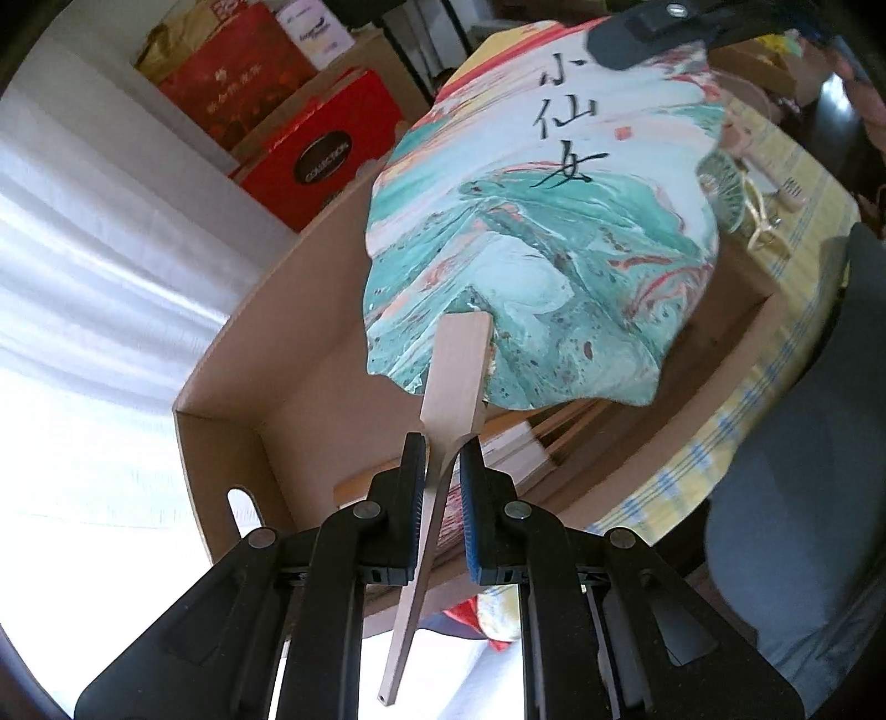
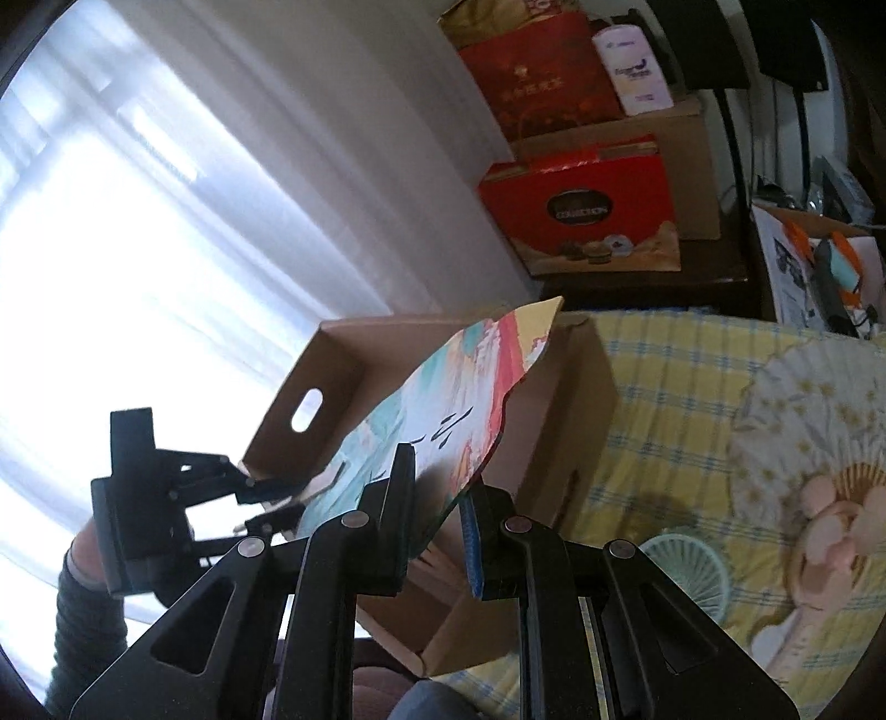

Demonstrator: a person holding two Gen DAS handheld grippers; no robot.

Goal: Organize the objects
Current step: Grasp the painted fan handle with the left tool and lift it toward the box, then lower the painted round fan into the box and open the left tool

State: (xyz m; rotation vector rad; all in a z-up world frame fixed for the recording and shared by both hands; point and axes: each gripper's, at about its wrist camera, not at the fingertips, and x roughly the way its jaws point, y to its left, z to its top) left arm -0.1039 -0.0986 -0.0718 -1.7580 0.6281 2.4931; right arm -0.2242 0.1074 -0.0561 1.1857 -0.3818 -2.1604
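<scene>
A round paper fan (image 1: 542,232), painted in teal and red with black Chinese characters, is held over an open cardboard box (image 1: 232,437). My left gripper (image 1: 443,459) is shut on the fan's wooden handle (image 1: 451,376). My right gripper (image 2: 437,487) is shut on the fan's far edge (image 2: 443,432); its finger shows at the top of the left wrist view (image 1: 653,27). The left gripper also shows in the right wrist view (image 2: 266,498) at the box's near wall (image 2: 310,404).
The box rests on a yellow checked cloth (image 2: 670,387). On the cloth lie a pale floral fan (image 2: 819,399), a small teal fan (image 2: 686,570) and a pink handheld fan (image 2: 830,526). Red gift boxes (image 2: 581,210) are stacked behind. Flat items lie inside the box (image 1: 515,448).
</scene>
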